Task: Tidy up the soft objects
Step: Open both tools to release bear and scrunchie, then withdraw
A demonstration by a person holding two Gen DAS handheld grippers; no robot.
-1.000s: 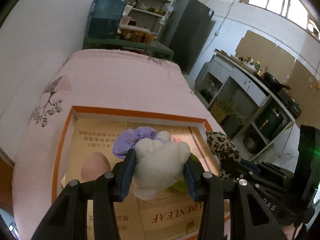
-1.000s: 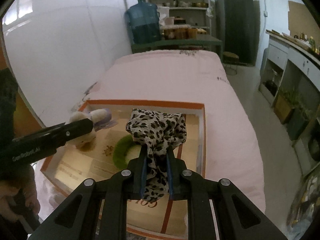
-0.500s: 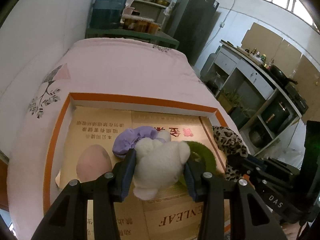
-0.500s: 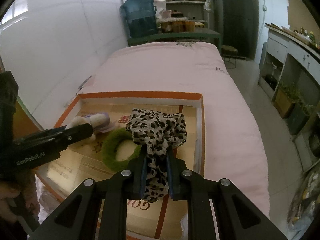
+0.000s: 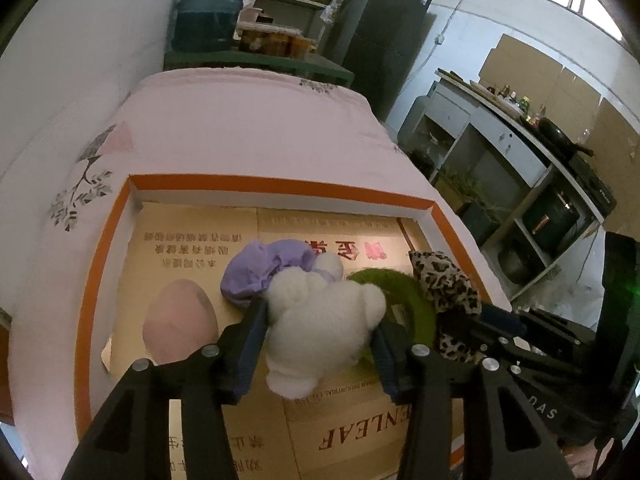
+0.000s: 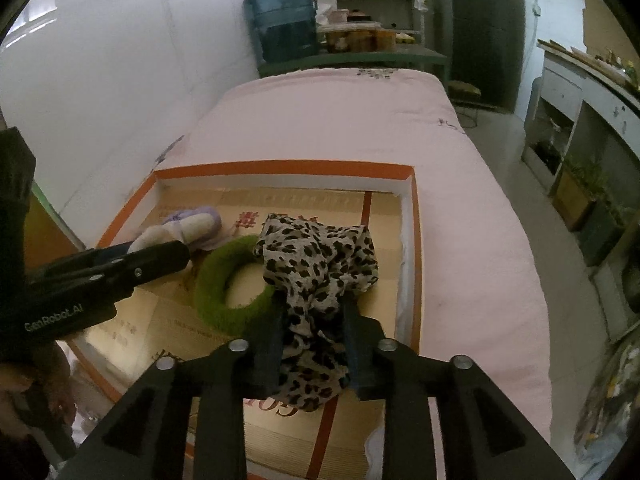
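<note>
My left gripper [image 5: 318, 326] is shut on a white plush toy [image 5: 320, 320], held over the orange-rimmed cardboard tray [image 5: 280, 190]. My right gripper [image 6: 310, 312] is shut on a leopard-print cloth [image 6: 320, 264] above the tray's right part; the cloth also shows in the left wrist view [image 5: 446, 286]. In the tray lie a green fuzzy ring [image 6: 224, 280], a purple scrunchie [image 5: 264, 270] and a pink egg-shaped soft object [image 5: 180, 322]. The left gripper shows in the right wrist view [image 6: 156, 258], left of the ring.
The tray [image 6: 408, 216] sits on a pink-covered bed [image 6: 360, 120]. A white wall runs along the left. A green shelf with a water jug [image 6: 284, 20] stands beyond the bed. Cabinets [image 5: 500, 152] and a walkway floor [image 6: 540, 184] lie to the right.
Both grippers have lowered and moved forward toward the tray, each with its object still held. The green ring has come into fuller view between them.
</note>
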